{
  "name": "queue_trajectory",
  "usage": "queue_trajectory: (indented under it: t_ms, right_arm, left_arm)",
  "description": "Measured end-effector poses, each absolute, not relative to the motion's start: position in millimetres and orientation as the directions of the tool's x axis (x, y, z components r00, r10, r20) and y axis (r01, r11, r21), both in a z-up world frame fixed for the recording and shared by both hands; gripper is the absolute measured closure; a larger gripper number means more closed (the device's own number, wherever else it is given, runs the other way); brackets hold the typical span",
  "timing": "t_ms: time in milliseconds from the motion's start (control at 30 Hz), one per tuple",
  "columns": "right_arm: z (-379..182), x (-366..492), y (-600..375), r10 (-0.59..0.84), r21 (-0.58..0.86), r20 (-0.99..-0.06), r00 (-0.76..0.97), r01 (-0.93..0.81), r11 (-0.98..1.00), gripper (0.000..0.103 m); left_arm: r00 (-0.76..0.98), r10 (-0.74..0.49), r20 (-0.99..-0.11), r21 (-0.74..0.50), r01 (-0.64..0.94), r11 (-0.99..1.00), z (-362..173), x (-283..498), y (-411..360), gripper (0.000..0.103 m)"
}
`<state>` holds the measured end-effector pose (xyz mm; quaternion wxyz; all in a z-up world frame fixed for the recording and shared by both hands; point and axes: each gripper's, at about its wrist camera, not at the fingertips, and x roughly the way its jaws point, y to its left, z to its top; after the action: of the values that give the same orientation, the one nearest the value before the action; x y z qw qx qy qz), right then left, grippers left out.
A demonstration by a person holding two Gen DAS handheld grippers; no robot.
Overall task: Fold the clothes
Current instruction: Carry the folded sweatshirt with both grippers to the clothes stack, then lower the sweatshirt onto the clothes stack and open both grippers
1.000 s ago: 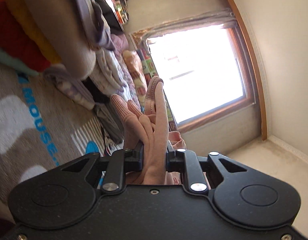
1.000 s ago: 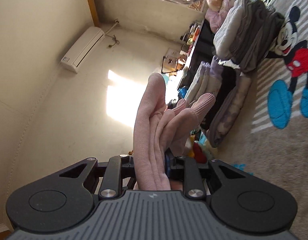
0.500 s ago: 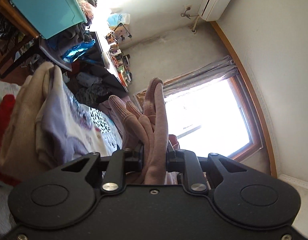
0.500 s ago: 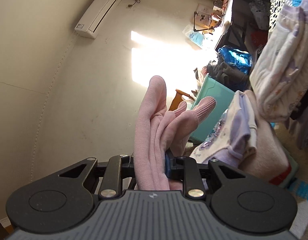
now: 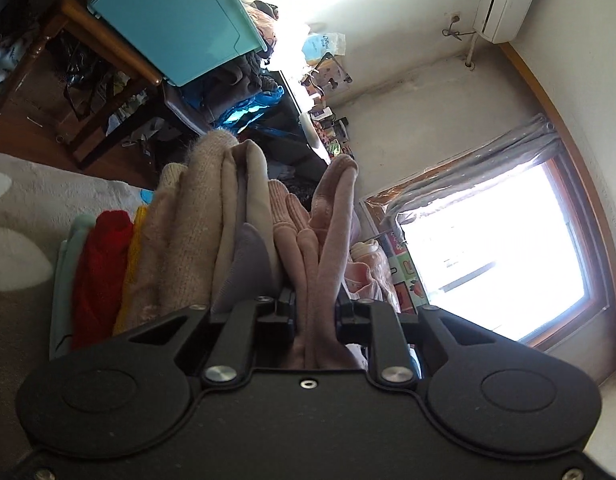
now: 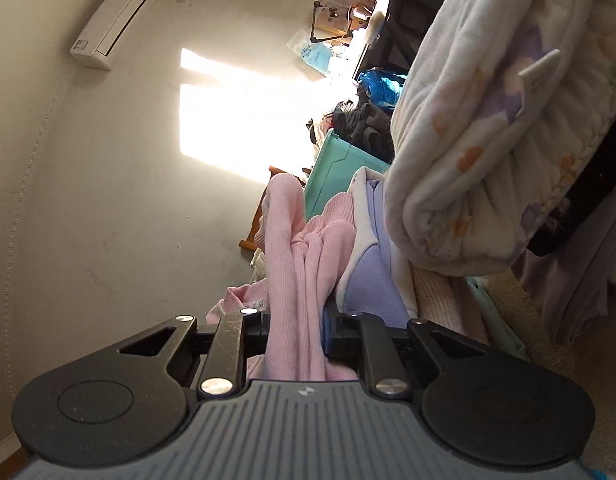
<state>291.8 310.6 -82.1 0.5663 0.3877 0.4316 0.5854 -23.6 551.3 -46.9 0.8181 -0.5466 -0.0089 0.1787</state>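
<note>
A folded pink knit garment sticks out from my left gripper, which is shut on it, the jaws easing slightly open. The same pink garment is pinched in my right gripper, whose jaws are closing tighter on the fabric. Directly beside the garment stands a stack of folded clothes: beige knits, a red piece and a lavender piece. The pink fabric lies against this stack. A white quilted printed bundle sits close on the right.
A teal box rests on a wooden chair behind the stack. The patterned carpet is underneath. A bright window and a wall air conditioner are farther off, with cluttered shelves at the back.
Both grippers have swept sideways with the pink garment still clamped. The folded stack, off to the side before, now stands right against the garment.
</note>
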Motion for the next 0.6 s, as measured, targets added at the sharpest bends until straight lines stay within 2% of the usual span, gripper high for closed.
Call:
queue_trajectory:
  t_ms: [67,100,133,200,233,367,400,467,500,600]
  right_arm:
    - [-72.7,286.6,303.3,0.998,0.936,-0.046,-0.036,-0.351,0.031,0.078]
    - [-66.3,282.9,299.6,0.998,0.928,-0.051,-0.021,-0.372,0.039,0.076]
    - [-60.0,279.2,295.9,0.998,0.919,-0.055,-0.005,-0.392,0.049,0.067]
    - [-49.0,274.6,289.5,0.998,0.902,-0.058,0.024,-0.428,0.063,0.056]
    - [-44.7,273.3,289.5,0.997,0.893,-0.066,0.038,-0.443,0.076,0.05]
    - [-28.5,260.9,280.1,0.988,0.832,-0.131,0.083,-0.533,0.155,0.044]
    - [-24.7,256.0,276.4,0.985,0.814,-0.145,0.091,-0.554,0.171,0.041]
    - [-17.1,245.2,264.8,0.98,0.786,-0.168,0.109,-0.585,0.2,0.026]
    - [-13.3,239.8,259.0,0.977,0.771,-0.18,0.118,-0.599,0.215,0.024]
    - [2.5,223.3,247.0,0.963,0.722,-0.233,0.135,-0.639,0.265,0.016]
  left_arm:
    - [0.94,0.298,-0.167,-0.895,-0.271,0.355,-40.0,-26.5,550.2,0.083]
    - [0.939,0.304,-0.16,-0.892,-0.269,0.362,-36.3,-29.4,548.3,0.072]
    - [0.94,0.309,-0.147,-0.89,-0.262,0.374,-31.4,-32.8,545.8,0.055]
    - [0.937,0.324,-0.129,-0.877,-0.261,0.403,-21.9,-42.0,538.3,0.043]
    - [0.93,0.34,-0.138,-0.862,-0.282,0.421,-16.5,-46.5,533.9,0.04]
    - [0.916,0.371,-0.15,-0.819,-0.325,0.473,-2.9,-61.0,519.2,0.029]
    - [0.916,0.372,-0.152,-0.808,-0.332,0.487,-0.1,-65.1,514.3,0.023]
    - [0.905,0.385,-0.179,-0.756,-0.377,0.535,7.0,-71.1,501.3,0.012]
    - [0.897,0.396,-0.195,-0.724,-0.404,0.559,10.6,-73.7,494.4,0.005]
    - [0.873,0.424,-0.242,-0.613,-0.476,0.631,19.4,-80.0,471.1,0.0]
